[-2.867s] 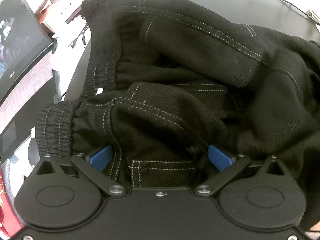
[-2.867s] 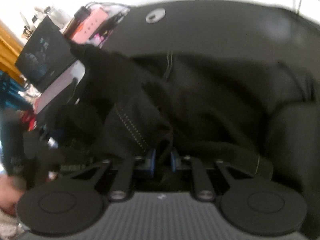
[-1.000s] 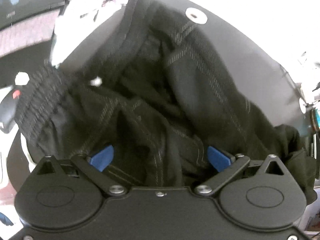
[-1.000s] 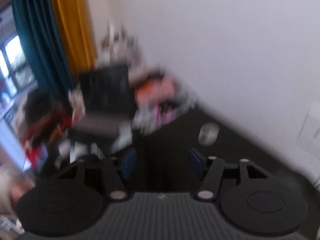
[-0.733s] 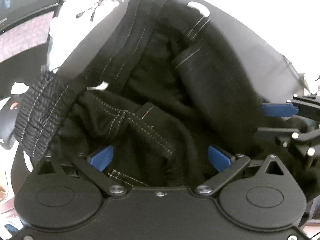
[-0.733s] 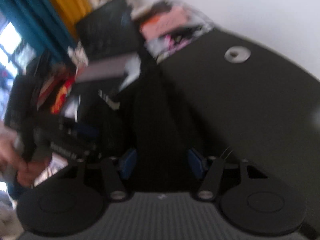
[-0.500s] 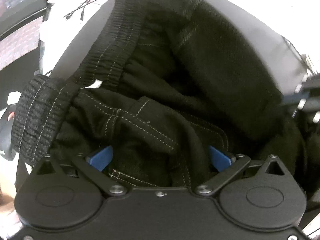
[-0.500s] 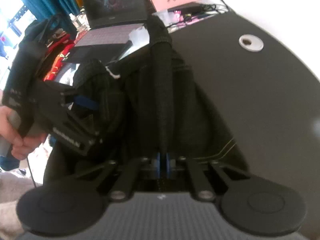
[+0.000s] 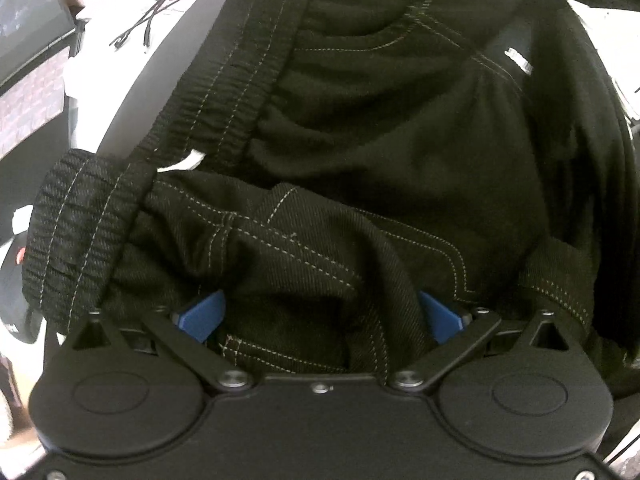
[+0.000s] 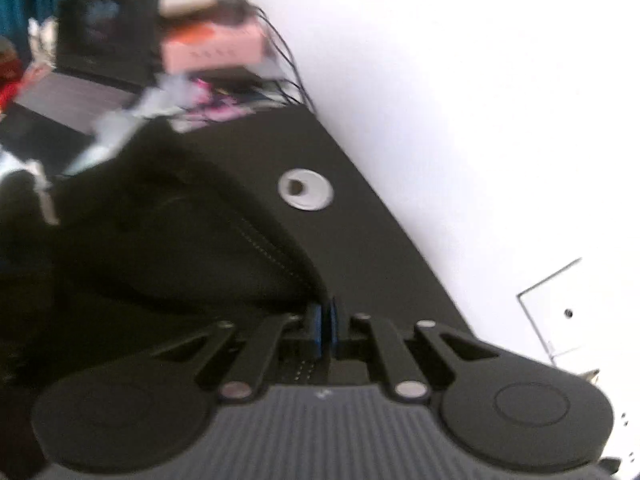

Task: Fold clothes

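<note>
Black trousers (image 9: pixel 360 140) with pale stitching lie bunched on a dark round table (image 10: pixel 360 240). Their elastic waistband (image 9: pixel 80 232) curls at the left of the left wrist view. My left gripper (image 9: pixel 320 312) points steeply down, its blue pads (image 9: pixel 200 316) set wide with a thick bunch of the cloth pressed between them. In the blurred right wrist view, my right gripper (image 10: pixel 325 320) is shut on a thin stitched edge of the trousers (image 10: pixel 180 248), which stretches away to the left. The trouser legs are hidden under the folds.
A metal grommet (image 10: pixel 306 189) sits in the tabletop near a white wall (image 10: pixel 480 80). A laptop (image 10: pixel 92 28), a pink box (image 10: pixel 216 46) and loose cables (image 9: pixel 152 20) crowd a white surface beyond the table's left edge. A wall socket plate (image 10: pixel 568 312) is at the right.
My right gripper came down open over the waistband, shut on it, then swung right with the cloth in its pads. The left gripper sank slightly, still gripping its bunch.
</note>
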A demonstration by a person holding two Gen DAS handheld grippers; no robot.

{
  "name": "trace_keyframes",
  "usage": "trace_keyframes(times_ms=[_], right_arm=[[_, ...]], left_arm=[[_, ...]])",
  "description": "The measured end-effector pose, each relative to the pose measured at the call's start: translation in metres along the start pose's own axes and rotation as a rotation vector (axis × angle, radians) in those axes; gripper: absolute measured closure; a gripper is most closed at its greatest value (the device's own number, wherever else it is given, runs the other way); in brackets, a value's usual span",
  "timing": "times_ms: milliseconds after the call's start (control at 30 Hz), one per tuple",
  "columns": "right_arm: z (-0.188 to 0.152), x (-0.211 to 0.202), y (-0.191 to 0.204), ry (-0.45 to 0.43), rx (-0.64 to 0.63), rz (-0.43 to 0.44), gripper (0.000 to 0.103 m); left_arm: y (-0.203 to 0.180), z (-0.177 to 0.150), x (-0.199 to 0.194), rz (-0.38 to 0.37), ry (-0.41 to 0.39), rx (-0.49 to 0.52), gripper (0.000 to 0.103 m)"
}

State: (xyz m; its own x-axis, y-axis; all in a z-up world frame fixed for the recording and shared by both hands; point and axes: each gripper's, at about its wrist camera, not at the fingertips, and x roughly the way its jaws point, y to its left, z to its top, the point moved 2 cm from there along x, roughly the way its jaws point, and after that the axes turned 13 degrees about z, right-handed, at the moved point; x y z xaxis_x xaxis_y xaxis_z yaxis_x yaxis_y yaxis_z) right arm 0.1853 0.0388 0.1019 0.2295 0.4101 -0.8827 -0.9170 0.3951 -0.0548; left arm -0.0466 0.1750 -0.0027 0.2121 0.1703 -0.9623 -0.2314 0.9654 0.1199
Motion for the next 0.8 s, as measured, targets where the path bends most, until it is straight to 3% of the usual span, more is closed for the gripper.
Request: trace_keyframes(times_ms=[200, 333, 400, 567, 733, 800], right_arm=[[0.006, 0.073, -0.026, 0.108, 0.039, -0.004, 0.096], [0.004, 0.092, -0.034, 0.139, 0.091, -0.041, 0.067], [0.007, 0.08, -0.034, 0.102, 0.118, -0.022, 0.067], [0.035, 0.032, -0.011, -0.112, 0.086, 0.123, 0.061], [0.051, 0.056, 0.04, -0.103, 0.021, 0.323, 0.062], [0.058, 0.078, 0.046, -0.048, 0.018, 0.315, 0.062]], left_arm=[[-0.007, 0.0, -0.001, 0.028, -0.002, 0.011, 0.0], [-0.007, 0.003, 0.0, 0.026, 0.006, -0.006, 0.0], [-0.008, 0.006, -0.003, 0.022, 0.009, -0.025, 0.0], [-0.009, 0.012, 0.002, 0.039, 0.011, -0.051, 0.0], [-0.012, 0.016, 0.003, 0.056, 0.013, -0.053, 0.0], [-0.016, 0.019, 0.007, 0.063, 0.007, -0.043, 0.0]])
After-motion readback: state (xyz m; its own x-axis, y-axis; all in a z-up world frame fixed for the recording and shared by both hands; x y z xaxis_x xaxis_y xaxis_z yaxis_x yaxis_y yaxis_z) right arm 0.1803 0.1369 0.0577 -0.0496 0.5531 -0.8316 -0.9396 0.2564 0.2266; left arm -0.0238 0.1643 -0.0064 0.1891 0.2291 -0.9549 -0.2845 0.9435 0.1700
